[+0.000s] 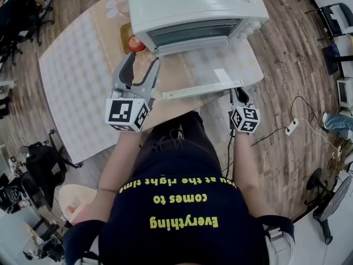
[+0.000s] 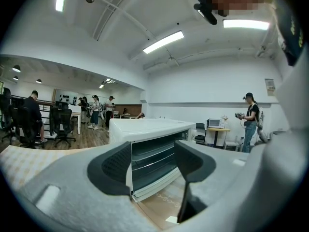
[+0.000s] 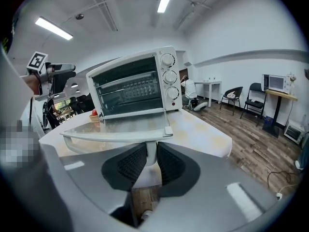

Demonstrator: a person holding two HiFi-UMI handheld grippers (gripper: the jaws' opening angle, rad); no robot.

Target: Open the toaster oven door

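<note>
The white toaster oven (image 1: 193, 4) stands at the far side of the table. Its glass door (image 1: 204, 73) hangs open, folded down about level, with the white handle bar (image 1: 201, 89) along its near edge. My right gripper (image 1: 238, 95) is at the bar's right end. In the right gripper view that gripper (image 3: 150, 161) is shut on the handle's right post, below the handle bar (image 3: 111, 137). My left gripper (image 1: 139, 65) hovers over the door's left side, open and holding nothing. Through its spread jaws, the left gripper (image 2: 152, 161) looks into the oven's open cavity (image 2: 152, 161).
A red fruit (image 1: 136, 43) lies in a small dish left of the oven. The table (image 1: 77, 81) has a pale patterned cloth. A power strip (image 1: 291, 127) and cable lie on the wood floor at right. Chairs and people stand farther off in the room.
</note>
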